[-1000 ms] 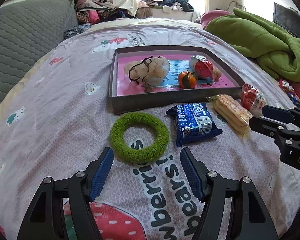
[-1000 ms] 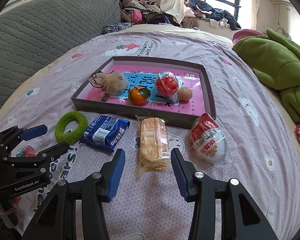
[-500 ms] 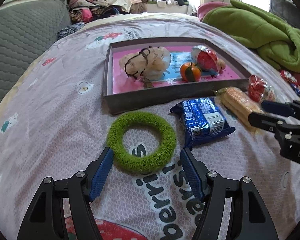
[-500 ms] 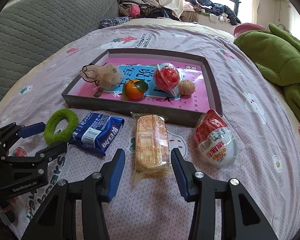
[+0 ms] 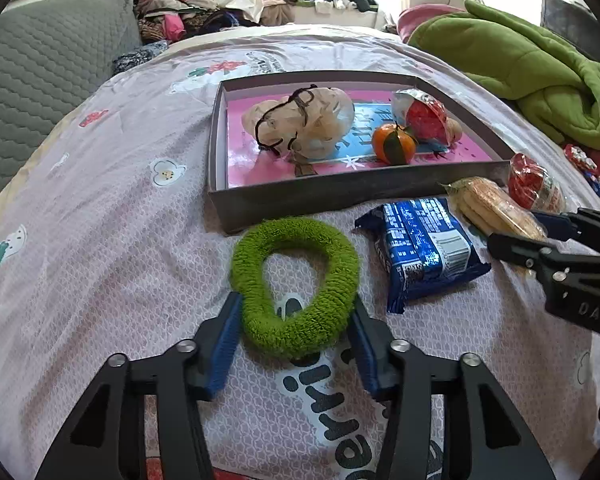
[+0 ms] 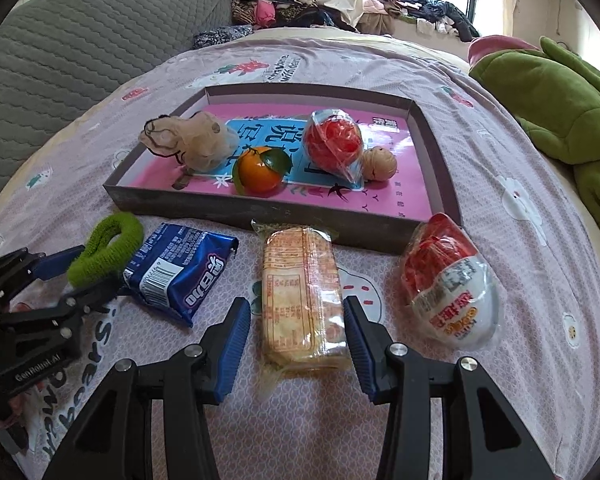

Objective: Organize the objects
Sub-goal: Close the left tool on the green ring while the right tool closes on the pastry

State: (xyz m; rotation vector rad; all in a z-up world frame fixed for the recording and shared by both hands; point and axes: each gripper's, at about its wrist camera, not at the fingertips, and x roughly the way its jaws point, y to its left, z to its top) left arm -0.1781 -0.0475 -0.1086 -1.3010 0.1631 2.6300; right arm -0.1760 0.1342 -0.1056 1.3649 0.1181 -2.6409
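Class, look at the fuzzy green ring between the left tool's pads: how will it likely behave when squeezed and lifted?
The green ring is probably soft: it is already pinched from round to egg-shaped as the left tool closes on it. It likely sags when lifted. Its fuzzy pile should grip the pads rather than slip. It looks light and should not roll, lying flat.

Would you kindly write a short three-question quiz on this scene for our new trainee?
1. True or false: the green fuzzy ring lies inside the tray.
2. Which packet sits between the right gripper's fingers? A) blue snack packet B) biscuit packet C) red-and-white packet
3. Fill in: the fruit in the tray is an ____.

Key: 1 false, it lies on the bedspread between the closing left gripper's fingers. 2 B. 3 orange.
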